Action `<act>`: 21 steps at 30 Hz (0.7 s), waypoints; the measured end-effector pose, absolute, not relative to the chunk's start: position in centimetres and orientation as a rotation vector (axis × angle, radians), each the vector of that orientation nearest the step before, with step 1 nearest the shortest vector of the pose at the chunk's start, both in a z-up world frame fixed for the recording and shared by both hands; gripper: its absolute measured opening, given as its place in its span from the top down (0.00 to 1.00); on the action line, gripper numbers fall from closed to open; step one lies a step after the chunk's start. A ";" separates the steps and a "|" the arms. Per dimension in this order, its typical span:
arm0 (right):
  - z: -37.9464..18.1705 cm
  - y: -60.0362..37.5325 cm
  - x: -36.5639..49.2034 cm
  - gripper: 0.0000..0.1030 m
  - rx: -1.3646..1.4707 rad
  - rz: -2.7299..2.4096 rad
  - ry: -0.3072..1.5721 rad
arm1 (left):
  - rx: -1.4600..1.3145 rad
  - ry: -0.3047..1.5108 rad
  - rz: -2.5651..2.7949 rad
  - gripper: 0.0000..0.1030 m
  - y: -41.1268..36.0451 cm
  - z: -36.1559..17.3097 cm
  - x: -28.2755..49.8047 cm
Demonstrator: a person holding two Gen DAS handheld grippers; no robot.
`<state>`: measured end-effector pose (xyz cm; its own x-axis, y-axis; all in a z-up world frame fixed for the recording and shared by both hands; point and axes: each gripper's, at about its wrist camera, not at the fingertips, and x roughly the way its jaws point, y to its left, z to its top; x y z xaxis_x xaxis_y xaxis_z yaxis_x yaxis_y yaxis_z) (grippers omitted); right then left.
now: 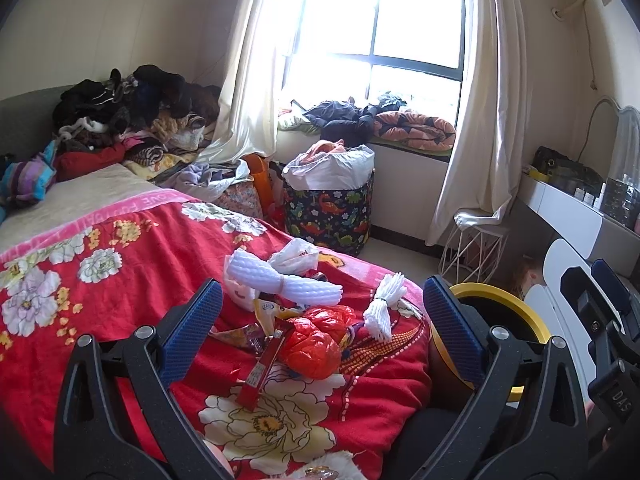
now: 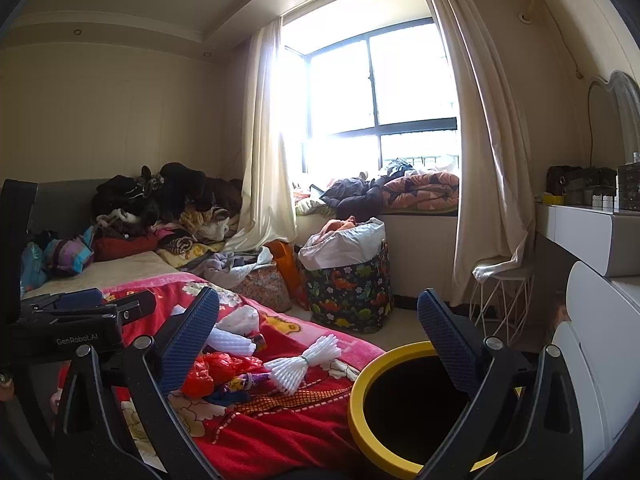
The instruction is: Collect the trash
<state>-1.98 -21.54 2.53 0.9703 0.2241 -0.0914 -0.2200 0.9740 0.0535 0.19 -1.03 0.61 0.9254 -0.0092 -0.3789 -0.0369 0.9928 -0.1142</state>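
Both the left gripper (image 1: 320,312) and right gripper (image 2: 318,320) are spread wide, empty. The trash (image 1: 316,340) lies on the red blanket (image 1: 100,288), left of the yellow-rimmed bin (image 2: 360,396).

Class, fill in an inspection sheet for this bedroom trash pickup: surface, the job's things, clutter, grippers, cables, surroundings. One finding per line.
Surface: red floral blanket covering the bed.
Job's things: red plastic bag, large white foam net, small white foam net, red wrapper and crumpled white bag on the blanket; yellow-rimmed bin beside the bed, interior dark.
Clutter: clothes pile at the bed's head.
Grippers: left gripper open, empty, over the trash; right gripper open, empty, near the bin.
Cables: one thin cord on the right wall.
Surroundings: dinosaur-print hamper, window, curtains, white dresser.
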 end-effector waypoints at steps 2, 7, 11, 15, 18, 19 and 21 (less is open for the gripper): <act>2.5 -21.6 -2.0 0.06 0.044 0.226 0.096 | -0.121 0.387 0.014 0.11 -1.0 0.6 0.1; 2.7 -21.7 -2.0 0.06 0.044 0.226 0.098 | -0.122 0.385 0.012 0.11 -1.0 0.6 0.1; 2.6 -21.6 -2.0 0.06 0.044 0.227 0.098 | -0.123 0.383 0.012 0.11 -0.9 0.7 0.0; 2.7 -21.8 -2.0 0.06 0.047 0.225 0.107 | -0.124 0.384 0.012 0.11 -1.0 0.7 0.0; 2.7 -22.2 -2.0 0.06 0.052 0.222 0.112 | -0.123 0.381 0.011 0.11 -0.9 0.6 0.0; 2.6 -22.2 -1.9 0.06 0.051 0.223 0.112 | -0.124 0.381 0.011 0.11 -0.9 0.6 0.0; 2.6 -22.1 -1.9 0.06 0.050 0.221 0.112 | -0.123 0.380 0.011 0.11 -0.9 0.6 0.0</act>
